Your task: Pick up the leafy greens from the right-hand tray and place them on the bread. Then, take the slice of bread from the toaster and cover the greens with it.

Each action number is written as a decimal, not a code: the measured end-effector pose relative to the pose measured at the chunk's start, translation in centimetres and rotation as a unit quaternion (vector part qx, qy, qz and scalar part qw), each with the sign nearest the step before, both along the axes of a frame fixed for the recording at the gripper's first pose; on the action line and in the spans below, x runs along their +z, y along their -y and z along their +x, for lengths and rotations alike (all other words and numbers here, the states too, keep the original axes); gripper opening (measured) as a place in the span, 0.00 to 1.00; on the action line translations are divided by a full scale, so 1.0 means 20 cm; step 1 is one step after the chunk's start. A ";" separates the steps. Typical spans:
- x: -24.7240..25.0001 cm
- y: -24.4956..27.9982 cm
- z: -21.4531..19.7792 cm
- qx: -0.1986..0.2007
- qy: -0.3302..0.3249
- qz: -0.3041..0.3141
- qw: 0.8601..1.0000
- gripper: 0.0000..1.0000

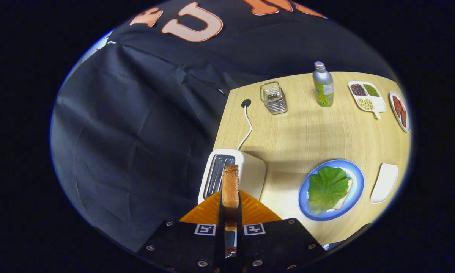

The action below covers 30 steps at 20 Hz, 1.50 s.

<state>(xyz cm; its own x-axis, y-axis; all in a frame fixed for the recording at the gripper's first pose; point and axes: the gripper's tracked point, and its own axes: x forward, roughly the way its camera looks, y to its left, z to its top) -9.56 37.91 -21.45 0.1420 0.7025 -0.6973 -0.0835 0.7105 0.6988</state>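
My gripper [230, 206] is shut on a toasted slice of bread [230, 185], held edge-on and upright between both fingers, above the white toaster [246, 172]. The toaster's slots [216, 174] lie just ahead of the fingers. To the right of the toaster sits a blue plate [358, 182] on the wooden table. On it lies a leafy green [328, 187] spread over another slice of bread [343, 203], whose corner peeks out beneath the leaf.
An empty white tray [384, 182] lies right of the plate. Farther back stand a wire basket [273, 98], a metal bottle [323, 85], a divided dish of beans [366, 96] and a plate with red slices [400, 110]. The toaster's cord [247, 127] runs to a table hole.
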 end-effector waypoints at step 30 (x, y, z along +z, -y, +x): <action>-0.91 0.66 -0.20 -0.077 -0.072 -0.013 0.994 0.12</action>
